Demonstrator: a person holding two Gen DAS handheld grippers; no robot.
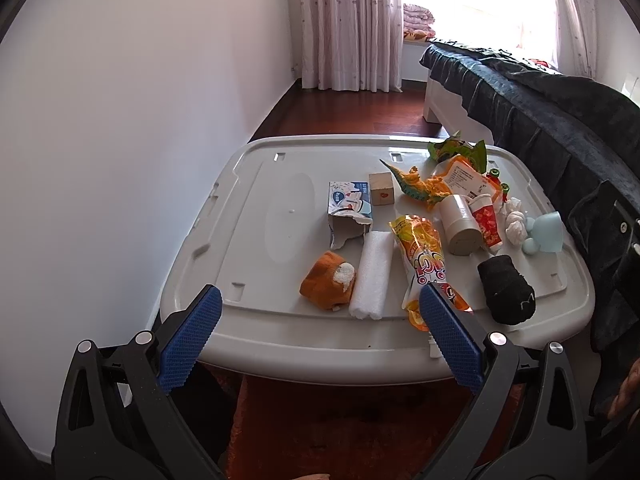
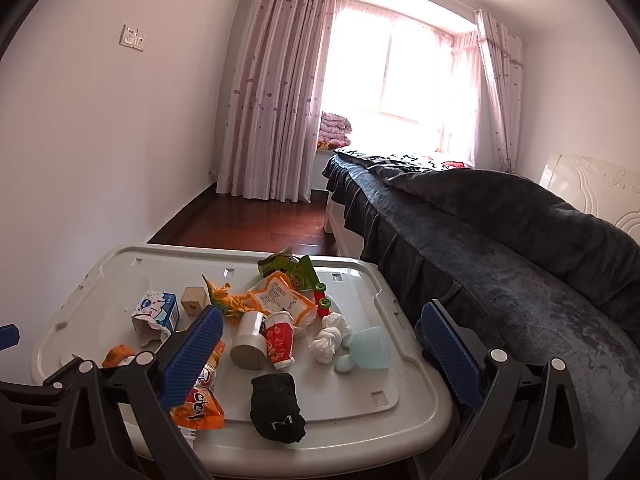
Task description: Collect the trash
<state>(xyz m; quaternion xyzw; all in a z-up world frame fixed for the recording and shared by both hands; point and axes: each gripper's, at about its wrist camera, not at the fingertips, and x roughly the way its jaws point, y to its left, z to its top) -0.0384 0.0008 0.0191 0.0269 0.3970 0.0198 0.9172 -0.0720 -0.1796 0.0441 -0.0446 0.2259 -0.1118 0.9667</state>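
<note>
Ahead of both my tools lies the grey plastic lid (image 1: 280,344) that serves as a tabletop, with a dark-covered bed (image 2: 500,240) running along its right side. I hold my left gripper (image 1: 320,320) low at the lid's near edge, tilted slightly down at it, its blue-padded fingers (image 1: 191,344) spread wide with nothing between them. My right gripper (image 2: 320,344) sits higher and further right, also aimed down over the lid, its jaws equally wide apart and empty; its right finger hangs over the gap between lid and bed. The trash lies scattered in front of me. Nearest my left gripper's right finger is the orange snack wrapper (image 1: 424,256), its near end touching that finger's tip in the left view. Just left of it lies a white foam roll (image 1: 374,272), then an orange plush lump (image 1: 328,284). Beyond those stands a torn blue and white carton (image 1: 348,208), with a small wooden block (image 1: 382,189) beside it. A black sock (image 2: 276,408) lies straight ahead between my right gripper's fingers, close to the near edge. Further out are a white cylinder (image 2: 250,340) lying on its side, a red paper cup (image 2: 280,340) against it, a knotted white tissue (image 2: 328,338), a pale blue cup (image 2: 372,346), an orange toy dinosaur (image 2: 232,300) and a green wrapper (image 2: 292,268) at the far side.
</note>
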